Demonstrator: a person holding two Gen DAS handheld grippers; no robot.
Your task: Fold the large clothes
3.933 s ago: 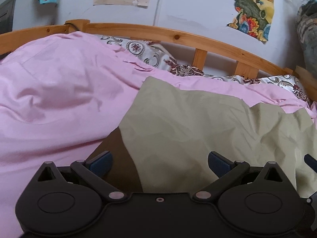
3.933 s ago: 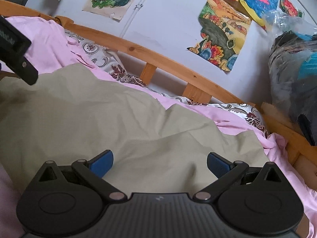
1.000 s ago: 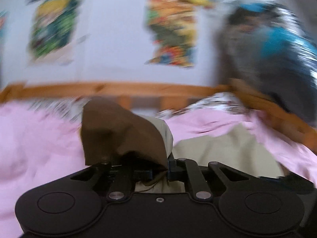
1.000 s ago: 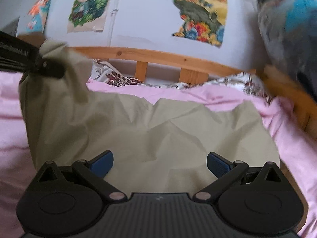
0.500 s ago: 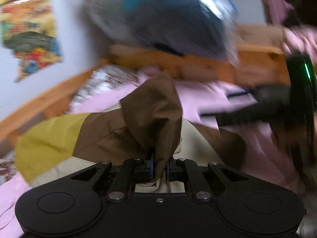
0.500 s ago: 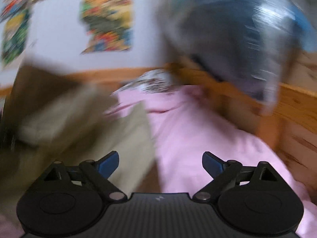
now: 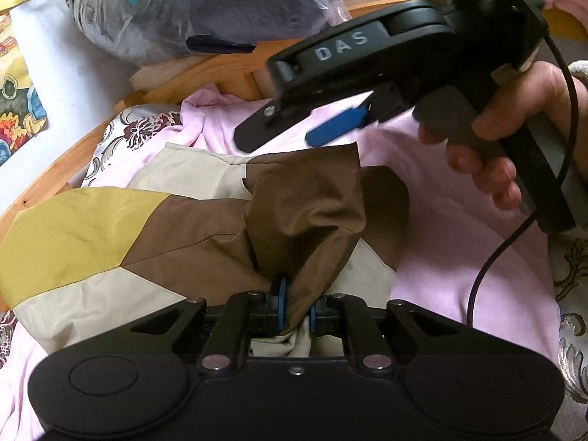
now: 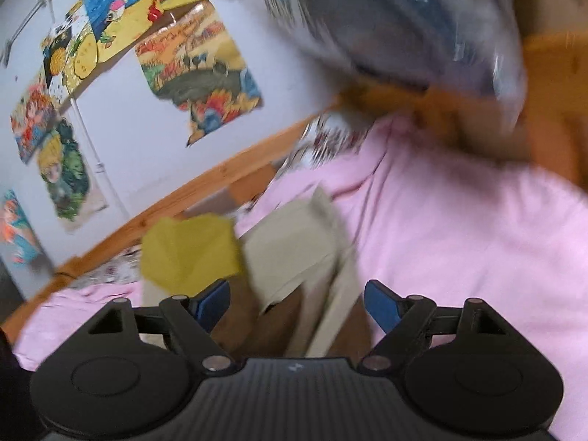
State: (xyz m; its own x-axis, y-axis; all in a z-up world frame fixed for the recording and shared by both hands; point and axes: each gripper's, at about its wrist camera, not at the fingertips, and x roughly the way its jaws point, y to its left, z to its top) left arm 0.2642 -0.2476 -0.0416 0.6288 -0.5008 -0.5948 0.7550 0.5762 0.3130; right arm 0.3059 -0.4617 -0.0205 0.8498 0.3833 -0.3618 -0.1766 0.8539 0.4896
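The left hand-held gripper (image 7: 296, 303) is pinching a brown corner of the cloth (image 7: 205, 228), with the blue pads pressed tight on the bunched fabric. The cloth is a big piece with brown, yellow and cream patches, and it lies on the pink sheet (image 7: 452, 257) on the bed, near the wooden bed rail (image 7: 205, 73). The pinched corner is pulled across and stands up in a little hill over the rest of the cloth, so I think the step in hand is bringing one side over to make a fold. The right hand-held gripper (image 8: 297, 303) is spread wide, though its jaws have just been closing a bit, and it holds nothing; some cream and brown cloth lies under the gap but the pads do not press on it. In the left view it hangs just above the cloth, held by a hand (image 7: 514, 121). To do this well, the left one should keep its tight pinch and lay the corner down flat, edge on edge, not in a lump. The right one could come down on the far edge of the cloth and hold it so the fold does not slide on the soft sheet. Go slow, because the cloth looks thin and slippery and may wrinkle.
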